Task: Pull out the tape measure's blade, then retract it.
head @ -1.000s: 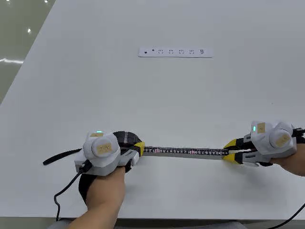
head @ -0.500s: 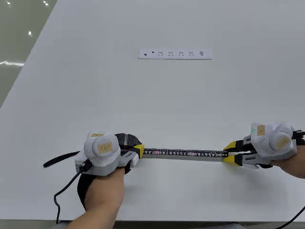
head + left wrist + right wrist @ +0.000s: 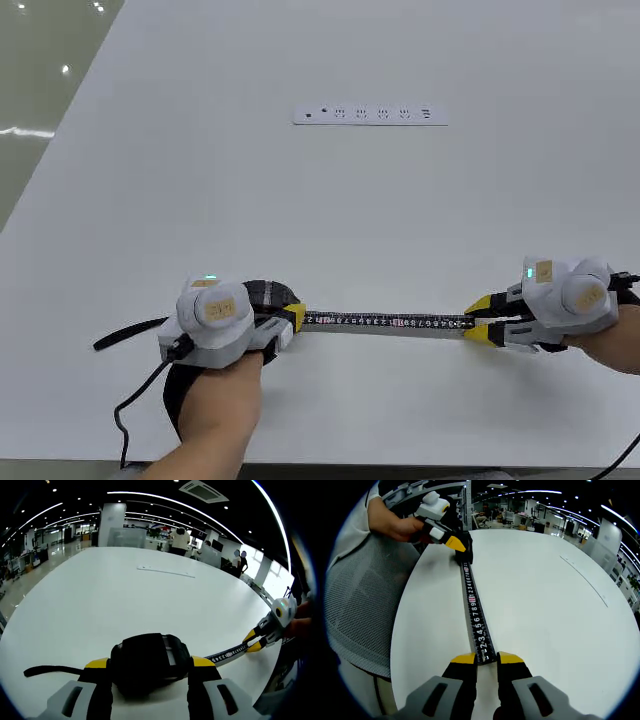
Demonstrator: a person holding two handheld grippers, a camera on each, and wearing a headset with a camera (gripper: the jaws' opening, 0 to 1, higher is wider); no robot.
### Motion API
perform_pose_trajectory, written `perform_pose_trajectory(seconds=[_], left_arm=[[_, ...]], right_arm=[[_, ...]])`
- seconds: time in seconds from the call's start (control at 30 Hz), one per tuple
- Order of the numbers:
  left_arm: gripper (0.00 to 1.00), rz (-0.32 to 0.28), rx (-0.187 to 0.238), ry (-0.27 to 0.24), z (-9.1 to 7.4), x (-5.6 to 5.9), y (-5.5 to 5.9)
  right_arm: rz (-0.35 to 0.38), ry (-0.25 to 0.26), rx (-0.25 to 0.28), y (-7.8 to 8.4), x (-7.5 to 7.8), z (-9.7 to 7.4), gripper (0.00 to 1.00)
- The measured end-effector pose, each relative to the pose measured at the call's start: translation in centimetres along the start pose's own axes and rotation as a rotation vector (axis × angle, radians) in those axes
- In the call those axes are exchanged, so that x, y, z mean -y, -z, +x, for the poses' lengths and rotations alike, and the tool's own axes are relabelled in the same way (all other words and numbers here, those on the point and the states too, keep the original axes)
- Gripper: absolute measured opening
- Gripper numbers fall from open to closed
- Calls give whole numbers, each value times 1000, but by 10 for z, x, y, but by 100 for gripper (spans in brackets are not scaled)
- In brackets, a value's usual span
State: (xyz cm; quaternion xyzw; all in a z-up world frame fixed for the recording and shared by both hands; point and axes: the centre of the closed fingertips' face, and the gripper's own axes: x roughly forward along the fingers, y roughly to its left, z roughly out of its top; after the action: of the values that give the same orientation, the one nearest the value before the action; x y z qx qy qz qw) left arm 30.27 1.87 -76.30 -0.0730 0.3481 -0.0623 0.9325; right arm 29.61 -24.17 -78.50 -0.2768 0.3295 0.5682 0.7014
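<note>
A black tape measure (image 3: 266,294) lies near the front edge of a white surface (image 3: 350,200), its case clamped in the left hand-held gripper (image 3: 150,666). Its blade (image 3: 474,611) runs out to the right hand-held gripper (image 3: 486,659), which pinches the tip. The blade looks thin, springy and likely slick, so it is best held at the end.

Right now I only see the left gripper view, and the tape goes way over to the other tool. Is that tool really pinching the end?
Observer: Yes. The right gripper view shows the right tool with its yellow tips shut on the very end of the blade.
Operator: What numbers are next to it?
Observer: The little ones, 2 and 3, sit nearest the tips and count up towards the tape measure case.
Operator: Is the tape bendy?
Observer: No. In the head view it runs straight, low along the white table.
</note>
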Motion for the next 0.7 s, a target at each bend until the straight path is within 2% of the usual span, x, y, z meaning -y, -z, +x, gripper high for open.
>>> perform_pose_trajectory(seconds=[0.7], left_arm=[[57, -6, 2, 7, 0, -1, 0]], right_arm=[[3, -17, 26, -12, -1, 13, 11]])
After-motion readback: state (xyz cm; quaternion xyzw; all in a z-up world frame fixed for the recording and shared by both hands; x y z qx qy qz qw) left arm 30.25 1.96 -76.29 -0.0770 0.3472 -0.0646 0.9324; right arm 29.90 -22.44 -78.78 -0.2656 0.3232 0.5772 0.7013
